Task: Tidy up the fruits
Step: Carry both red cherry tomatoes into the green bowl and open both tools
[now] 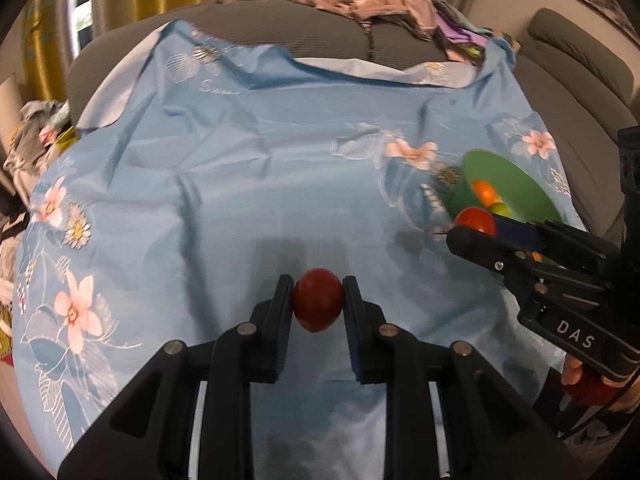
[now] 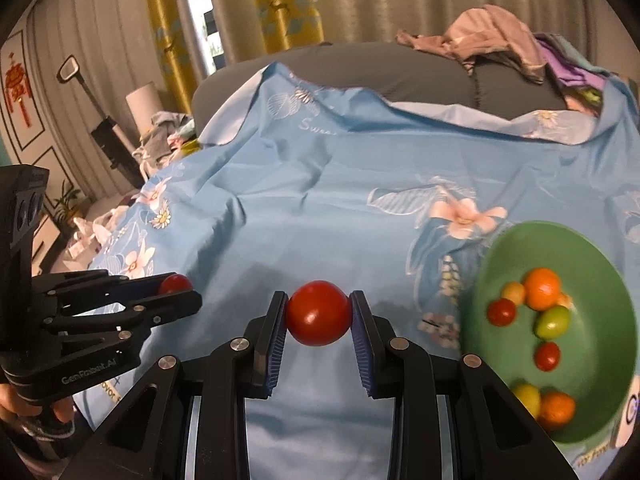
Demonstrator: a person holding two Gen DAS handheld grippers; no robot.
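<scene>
My left gripper (image 1: 318, 300) is shut on a dark red fruit (image 1: 317, 305) and holds it above the blue flowered cloth (image 1: 240, 184). My right gripper (image 2: 319, 312) is shut on a bright red fruit (image 2: 319, 313). The right gripper also shows in the left wrist view (image 1: 474, 226), next to the green bowl (image 1: 516, 184). The green bowl (image 2: 516, 248) lies to the right of my right gripper and holds several small orange, red, yellow and green fruits (image 2: 542, 288). The left gripper shows in the right wrist view (image 2: 176, 292) at the left, with its fruit (image 2: 174, 283).
The cloth covers a grey sofa (image 1: 320, 36). A heap of clothes (image 1: 392, 0) lies on the sofa back. More clothes (image 2: 168, 136) and a white cylinder (image 2: 142, 108) stand at the left. Curtains (image 2: 280, 4) hang behind.
</scene>
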